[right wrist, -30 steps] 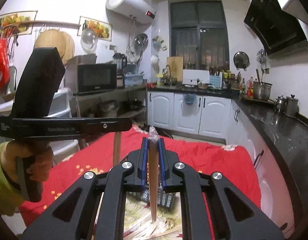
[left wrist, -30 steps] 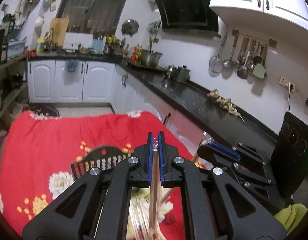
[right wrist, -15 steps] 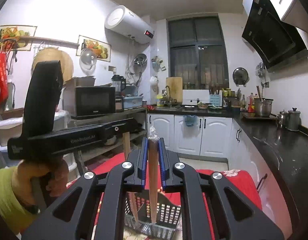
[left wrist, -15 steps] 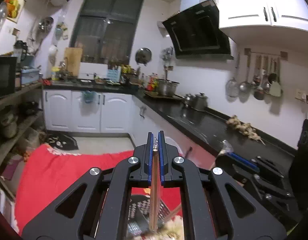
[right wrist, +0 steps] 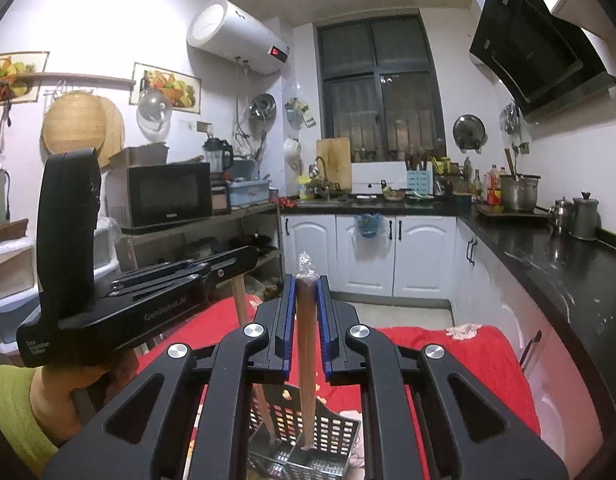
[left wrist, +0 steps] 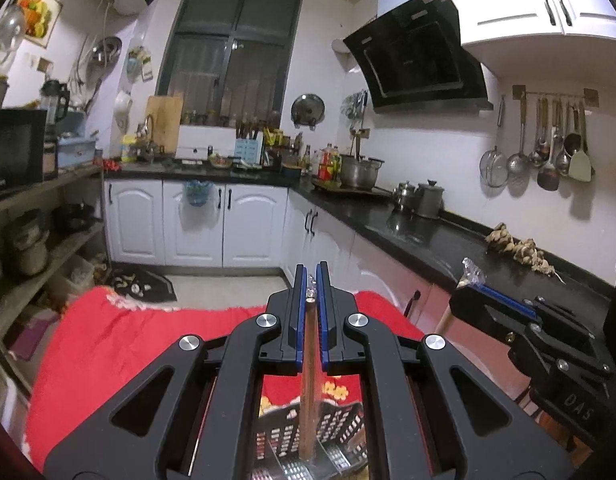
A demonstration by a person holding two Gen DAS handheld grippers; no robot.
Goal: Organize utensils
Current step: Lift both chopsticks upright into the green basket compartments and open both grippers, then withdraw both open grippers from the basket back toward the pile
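My left gripper (left wrist: 312, 284) clamped tight on wooden stick (left wrist: 308, 380), upright, lower end inside black perforated basket (left wrist: 340, 420). My right gripper (right wrist: 306, 280) closed on second stick (right wrist: 306, 360), plastic-wrapped top, tip down in same basket (right wrist: 332, 432). Basket sits on red flowered cloth (left wrist: 107, 344). Left gripper visible left of right view (right wrist: 147, 304).

Table under a red floral tablecloth (left wrist: 107, 344) spreads ahead of and below both grippers. A black perforated utensil basket (right wrist: 332, 436) sits directly on it, low between the right gripper's arms and just under the left's; metal dividers show inside. Cloth's yellow flower print shows just beyond the basket.
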